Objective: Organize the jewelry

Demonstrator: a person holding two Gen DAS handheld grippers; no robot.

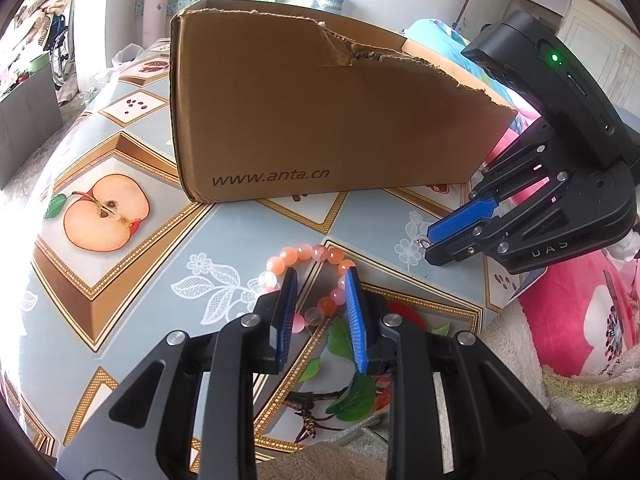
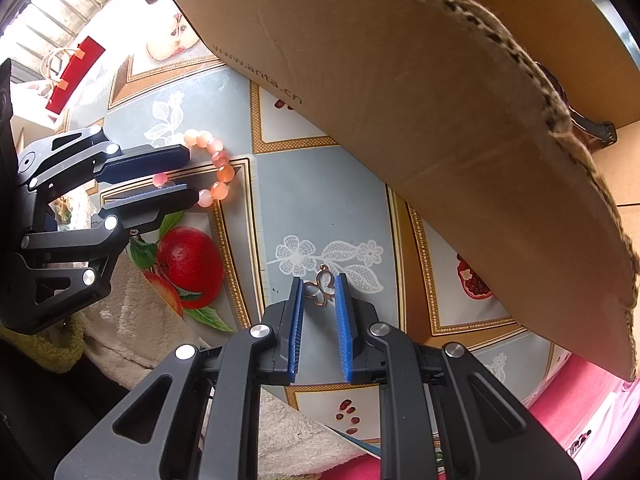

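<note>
Nearest, in the left wrist view: left gripper (image 1: 321, 280) angled down at the tablecloth (image 1: 256, 232), blue pads standing a little apart. Between the pads, a run of the bracelet (image 1: 304, 251), with pink and orange beads. The rest of the loop curving round past both fingertips and lying on the cloth. Pressing on the beads or merely straddling them? Cannot tell. From the right wrist view, one bead sitting in the gap between the two fingers, the others fanned out just beyond the tips.

To the right and slightly farther: right gripper (image 2: 319, 280) pointing straight down at the table, tips at the cloth. Narrow gap between its pads, filled by the pendant (image 2: 320, 289) — a small butterfly outline in pale metal, one wing against each pad, its hanging loop poking out past the fingertips. Gripped, by the look of it. Seen from the left wrist view as nearly closed jaws with a tiny ring showing at the tip.

Near edge and right side: cream blanket (image 2: 132, 300) and pink fabric (image 1: 580, 312) beside the table.

Farther back: box (image 1: 320, 112) of brown cardboard standing on the cloth, top edge torn and ragged, a web address printed low on its near wall. Well apart from the bracelet, closer to the pendant. Something dark inside, too hidden to name.
</note>
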